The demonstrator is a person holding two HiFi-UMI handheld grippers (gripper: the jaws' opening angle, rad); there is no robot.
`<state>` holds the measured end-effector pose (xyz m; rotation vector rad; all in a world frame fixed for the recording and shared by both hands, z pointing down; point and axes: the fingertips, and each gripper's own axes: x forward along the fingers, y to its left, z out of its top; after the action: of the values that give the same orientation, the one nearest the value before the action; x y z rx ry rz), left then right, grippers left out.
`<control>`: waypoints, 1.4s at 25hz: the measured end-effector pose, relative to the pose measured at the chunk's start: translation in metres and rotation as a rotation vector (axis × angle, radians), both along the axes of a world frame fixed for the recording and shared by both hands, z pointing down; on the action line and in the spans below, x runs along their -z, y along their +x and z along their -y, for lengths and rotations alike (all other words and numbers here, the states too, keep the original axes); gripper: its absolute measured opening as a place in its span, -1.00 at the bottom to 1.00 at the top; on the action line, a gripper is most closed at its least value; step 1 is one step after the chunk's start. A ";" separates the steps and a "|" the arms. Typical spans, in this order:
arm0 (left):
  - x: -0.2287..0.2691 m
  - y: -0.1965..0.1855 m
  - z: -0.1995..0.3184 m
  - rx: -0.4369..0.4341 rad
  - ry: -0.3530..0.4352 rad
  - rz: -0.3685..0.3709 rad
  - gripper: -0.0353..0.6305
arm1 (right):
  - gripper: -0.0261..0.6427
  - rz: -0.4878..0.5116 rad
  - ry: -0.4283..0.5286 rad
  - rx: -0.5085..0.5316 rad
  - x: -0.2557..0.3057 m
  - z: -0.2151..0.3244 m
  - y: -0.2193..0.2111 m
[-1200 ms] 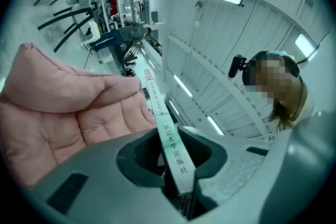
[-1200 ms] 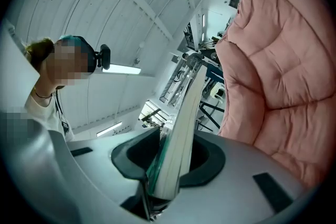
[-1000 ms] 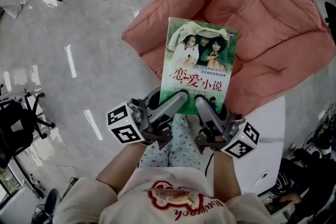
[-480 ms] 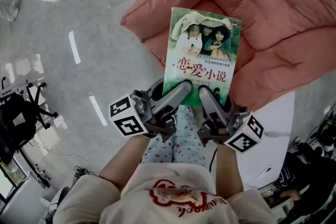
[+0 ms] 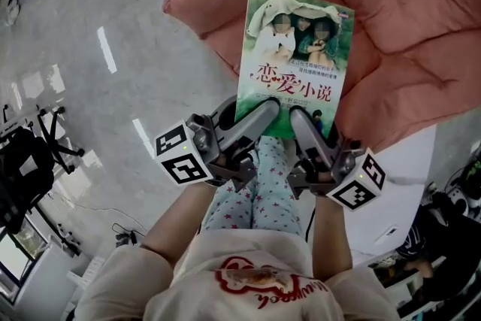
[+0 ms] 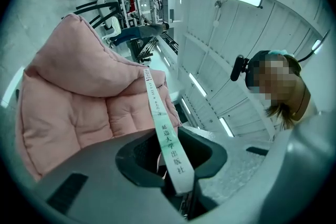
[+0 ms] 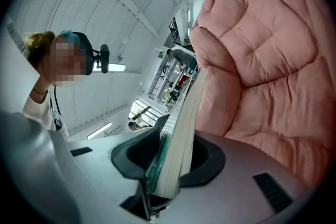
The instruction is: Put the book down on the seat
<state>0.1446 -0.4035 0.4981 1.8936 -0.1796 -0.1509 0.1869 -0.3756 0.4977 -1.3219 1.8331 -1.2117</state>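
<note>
Head view: a thin paperback book with a green cover and a pink title [image 5: 294, 64] hangs cover-up over the near edge of the salmon-pink quilted cushion seat [image 5: 406, 26]. The left gripper [image 5: 270, 109] and the right gripper [image 5: 295, 115] pinch the book's lower edge side by side, above the person's star-print trousers and the glossy grey floor [image 5: 113, 26]. Left gripper view: both jaws clamp the corner by the book's white printed spine, which runs out between them toward the cushion's padded folds. Right gripper view: the jaws grip the book's other lower corner, cover and page block wedged between them, with pink quilting filling the frame's right side. The book appears to be in the air, not yet resting on the padding, so the carry-over step seems to be in hand. The next move likely calls for taking the book further in from the seat's near edge and lowering it flat. Both grips should then loosen together, so the book does not tip off that edge.
</note>
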 end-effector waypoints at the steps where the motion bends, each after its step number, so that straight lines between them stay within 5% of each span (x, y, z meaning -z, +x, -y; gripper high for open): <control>1: 0.000 0.000 0.000 0.001 -0.004 0.000 -0.61 | -0.60 0.000 -0.003 0.001 0.001 0.000 0.000; 19: 0.003 -0.001 -0.001 0.022 0.035 -0.019 -0.61 | -0.59 -0.004 0.008 0.004 0.001 -0.001 0.000; 35: 0.001 -0.001 0.000 0.010 -0.008 -0.011 -0.61 | -0.59 -0.045 -0.049 -0.016 0.002 0.000 0.000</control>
<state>0.1440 -0.4034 0.4967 1.8840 -0.1827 -0.1671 0.1865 -0.3753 0.4956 -1.3986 1.8313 -1.2353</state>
